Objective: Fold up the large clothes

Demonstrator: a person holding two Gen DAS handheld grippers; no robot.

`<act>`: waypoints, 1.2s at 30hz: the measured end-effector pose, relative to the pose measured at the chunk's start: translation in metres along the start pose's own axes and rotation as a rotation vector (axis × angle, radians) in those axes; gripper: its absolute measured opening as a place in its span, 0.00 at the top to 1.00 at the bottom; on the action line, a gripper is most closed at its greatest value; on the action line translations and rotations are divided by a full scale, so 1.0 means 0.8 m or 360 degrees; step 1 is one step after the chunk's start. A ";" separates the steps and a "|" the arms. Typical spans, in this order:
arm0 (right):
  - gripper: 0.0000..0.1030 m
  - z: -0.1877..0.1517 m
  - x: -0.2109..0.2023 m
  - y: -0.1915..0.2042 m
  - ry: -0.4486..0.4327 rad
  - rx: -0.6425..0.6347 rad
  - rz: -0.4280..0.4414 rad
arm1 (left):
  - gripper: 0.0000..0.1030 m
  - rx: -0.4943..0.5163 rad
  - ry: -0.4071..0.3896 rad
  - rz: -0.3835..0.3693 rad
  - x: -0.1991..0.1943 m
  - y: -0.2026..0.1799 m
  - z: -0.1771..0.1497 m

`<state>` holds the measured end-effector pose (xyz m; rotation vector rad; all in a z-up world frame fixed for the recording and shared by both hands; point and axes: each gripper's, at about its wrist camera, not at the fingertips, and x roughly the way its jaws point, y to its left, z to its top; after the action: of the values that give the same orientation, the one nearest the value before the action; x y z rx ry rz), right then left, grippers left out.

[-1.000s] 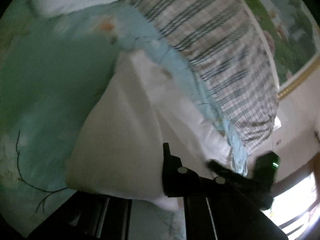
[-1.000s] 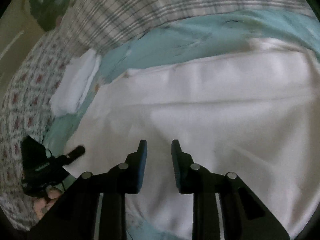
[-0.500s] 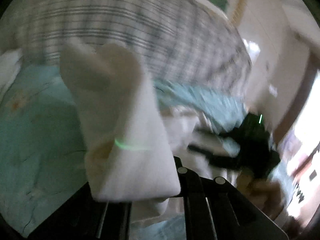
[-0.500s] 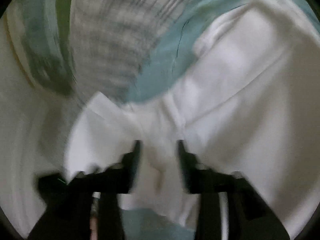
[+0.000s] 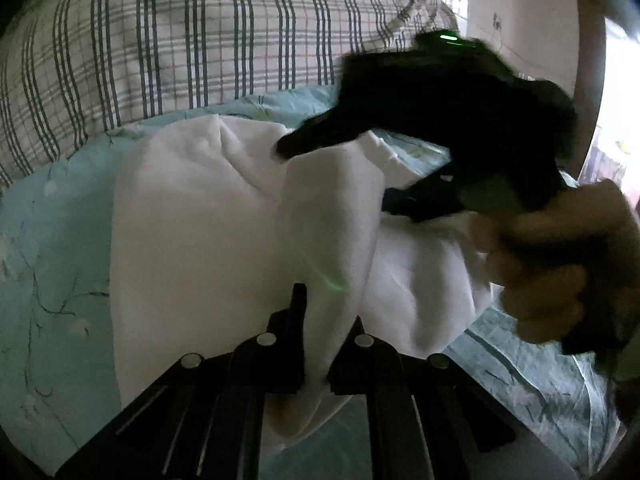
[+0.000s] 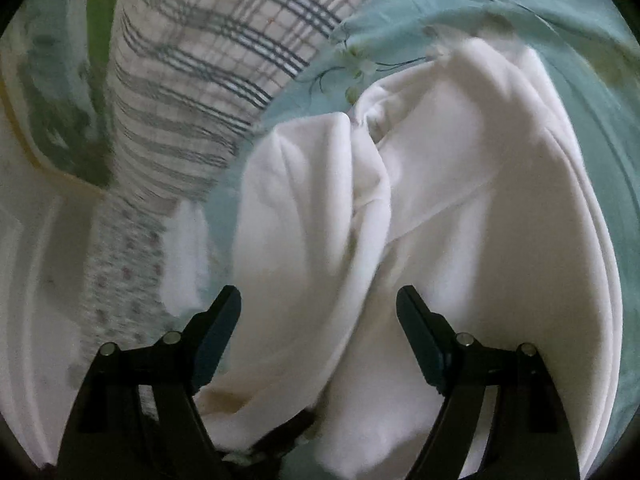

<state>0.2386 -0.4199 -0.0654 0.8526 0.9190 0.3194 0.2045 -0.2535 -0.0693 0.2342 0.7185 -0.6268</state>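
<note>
Item 1, left gripper (image 5: 326,320), black, two-fingered: its jaws are pinching a raised fold of the large white soft-fabric garment (image 5: 192,240), which is bunching up between the fingers.

Item 2, right gripper (image 6: 318,316), black, two-fingered: its jaws are standing wide apart with the garment's cloth draping between them; nothing is being clamped. In the left wrist view the same gripper is showing blurred above the garment, with the person's right hand (image 5: 560,264) wrapping its handle.

Item 3, the garment: it is lying in loose humps on the pale turquoise floral bedsheet (image 5: 52,240), partly lifted by the left gripper.

Item 4, beyond the garment: a white quilt with dark plaid stripes (image 5: 160,40) is lying along the sheet's far side.

Handling note (judgement): the fold is going best if the left gripper is keeping its pinch taut while the right is closing on a matching edge, so both are carrying the layer over evenly without wrinkling.

Containers: none are showing in either view.
</note>
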 end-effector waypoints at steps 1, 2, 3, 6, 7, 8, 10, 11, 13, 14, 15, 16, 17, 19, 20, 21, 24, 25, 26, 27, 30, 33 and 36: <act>0.32 0.005 0.011 0.005 0.0020 -0.0054 -0.0038 | 0.94 0.0025 -0.0006 0.0009 -0.002 -0.003 0.000; 0.46 0.010 0.021 0.010 0.0037 -0.0098 -0.0068 | 0.94 0.0039 -0.0014 0.0014 -0.008 -0.002 -0.001; 0.53 0.016 0.034 0.017 0.0064 -0.0158 -0.0130 | 0.94 0.0052 -0.0026 0.0017 -0.011 -0.004 0.000; 0.88 0.027 0.055 0.016 0.0113 -0.0210 -0.0199 | 0.94 0.0079 -0.0042 -0.0002 -0.020 -0.010 0.007; 0.90 0.029 0.051 0.017 0.0098 -0.0208 -0.0168 | 0.94 0.0087 -0.0071 -0.0011 -0.029 -0.012 0.012; 0.91 0.031 0.041 0.022 0.0060 -0.0224 -0.0124 | 0.94 0.0091 -0.0093 -0.0029 -0.036 -0.014 0.016; 0.91 0.030 -0.001 0.033 -0.0066 -0.0292 -0.0017 | 0.94 0.0090 -0.0135 -0.0103 -0.048 -0.022 0.027; 0.91 0.029 -0.020 0.035 -0.0114 -0.0321 0.0000 | 0.94 0.0087 -0.0144 -0.0151 -0.050 -0.029 0.032; 0.92 0.028 -0.053 0.035 -0.0192 -0.0375 -0.0046 | 0.93 0.0077 -0.0125 -0.0228 -0.043 -0.043 0.038; 0.92 0.027 -0.063 0.028 -0.0207 -0.0385 -0.0078 | 0.93 0.0071 -0.0093 -0.0258 -0.032 -0.052 0.038; 0.92 0.027 -0.070 0.016 -0.0211 -0.0374 -0.0123 | 0.93 0.0064 -0.0062 -0.0279 -0.022 -0.058 0.037; 0.92 0.027 -0.071 0.002 -0.0198 -0.0349 -0.0165 | 0.93 0.0046 -0.0025 -0.0307 -0.009 -0.062 0.034; 0.92 0.029 -0.068 -0.006 -0.0184 -0.0328 -0.0206 | 0.93 0.0014 0.0025 -0.0341 0.006 -0.063 0.030; 0.91 0.028 -0.060 -0.028 -0.0153 -0.0276 -0.0303 | 0.93 -0.0019 0.0089 -0.0382 0.025 -0.065 0.025; 0.92 0.027 -0.060 -0.038 -0.0153 -0.0251 -0.0313 | 0.93 -0.0019 0.0102 -0.0389 0.030 -0.067 0.022; 0.92 0.025 -0.061 -0.049 -0.0163 -0.0213 -0.0305 | 0.93 -0.0009 0.0104 -0.0390 0.031 -0.068 0.021; 0.92 0.021 -0.070 -0.060 -0.0217 -0.0176 -0.0296 | 0.93 0.0060 0.0112 -0.0371 0.035 -0.074 0.020; 0.91 0.022 -0.070 -0.061 -0.0220 -0.0167 -0.0305 | 0.93 0.0065 0.0127 -0.0374 0.039 -0.074 0.018; 0.91 0.023 -0.068 -0.063 -0.0214 -0.0154 -0.0316 | 0.92 0.0060 0.0136 -0.0382 0.040 -0.072 0.019; 0.91 0.024 -0.065 -0.067 -0.0205 -0.0146 -0.0334 | 0.90 0.0054 0.0146 -0.0391 0.041 -0.071 0.018; 0.88 0.022 -0.063 -0.067 -0.0213 -0.0154 -0.0351 | 0.86 0.0022 0.0161 -0.0430 0.035 -0.068 0.018; 0.81 0.017 -0.072 -0.057 -0.0238 -0.0199 -0.0426 | 0.72 -0.0043 0.0185 -0.0525 0.018 -0.057 0.016; 0.66 0.013 -0.080 -0.046 -0.0243 -0.0231 -0.0480 | 0.47 -0.0099 0.0186 -0.0578 -0.009 -0.043 0.012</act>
<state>0.2052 -0.4856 -0.0542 0.5861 0.8562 0.0568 0.1851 -0.2813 -0.0572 0.0826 0.9016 -0.9396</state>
